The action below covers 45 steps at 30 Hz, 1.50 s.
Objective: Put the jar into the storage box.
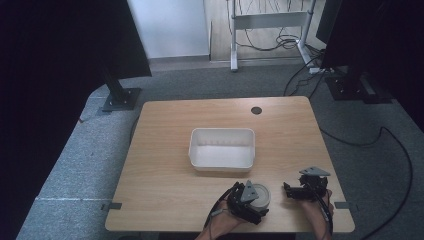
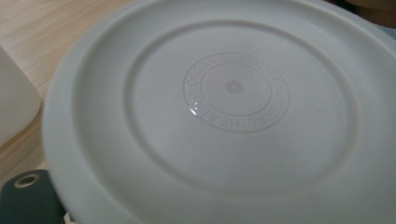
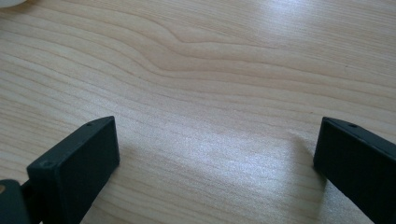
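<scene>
A round pale grey lid [image 1: 260,196] lies at the table's near edge, right in front of my left gripper [image 1: 253,201]. In the left gripper view the lid [image 2: 233,116] is very close, with a ring of embossed letters at its centre. It covers the jaws except for one black fingertip [image 2: 28,200] at the lower left, so I cannot tell whether they press on it. My right gripper [image 1: 293,191] rests to the right of the lid. In its own view the right gripper [image 3: 215,154] is open, with bare wood between the jaws.
A white rectangular tub [image 1: 222,132] stands in the middle of the wooden table [image 1: 165,165], just beyond the lid; its rounded corner [image 2: 14,98] is at the left of the left gripper view. A dark round hole [image 1: 256,110] marks the table's far edge.
</scene>
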{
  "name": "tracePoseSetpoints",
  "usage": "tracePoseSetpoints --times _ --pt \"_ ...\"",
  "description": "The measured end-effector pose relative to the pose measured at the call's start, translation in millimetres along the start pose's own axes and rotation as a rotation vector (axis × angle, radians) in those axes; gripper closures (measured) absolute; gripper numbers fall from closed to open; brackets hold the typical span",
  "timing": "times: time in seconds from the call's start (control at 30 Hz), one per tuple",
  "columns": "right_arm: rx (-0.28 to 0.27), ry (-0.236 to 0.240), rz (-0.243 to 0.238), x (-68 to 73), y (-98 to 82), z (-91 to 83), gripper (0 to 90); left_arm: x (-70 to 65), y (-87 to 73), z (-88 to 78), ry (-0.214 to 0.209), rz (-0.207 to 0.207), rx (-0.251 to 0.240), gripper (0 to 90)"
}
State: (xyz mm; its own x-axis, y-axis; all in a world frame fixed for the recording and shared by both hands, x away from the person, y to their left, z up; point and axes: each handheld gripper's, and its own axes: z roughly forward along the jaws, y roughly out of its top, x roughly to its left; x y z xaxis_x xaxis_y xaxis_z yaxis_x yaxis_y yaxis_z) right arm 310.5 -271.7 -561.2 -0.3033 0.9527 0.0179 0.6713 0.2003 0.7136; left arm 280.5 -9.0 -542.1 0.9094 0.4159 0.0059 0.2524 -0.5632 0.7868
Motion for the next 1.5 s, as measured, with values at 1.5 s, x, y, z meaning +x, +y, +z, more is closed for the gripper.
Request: tracePoseSetpoints --times 1.5 --pt "0.000 0.000 0.000 0.0 0.0 0.0 0.0 70.1 21.1 -56.7 0.168 -0.054 -0.037 10.3"
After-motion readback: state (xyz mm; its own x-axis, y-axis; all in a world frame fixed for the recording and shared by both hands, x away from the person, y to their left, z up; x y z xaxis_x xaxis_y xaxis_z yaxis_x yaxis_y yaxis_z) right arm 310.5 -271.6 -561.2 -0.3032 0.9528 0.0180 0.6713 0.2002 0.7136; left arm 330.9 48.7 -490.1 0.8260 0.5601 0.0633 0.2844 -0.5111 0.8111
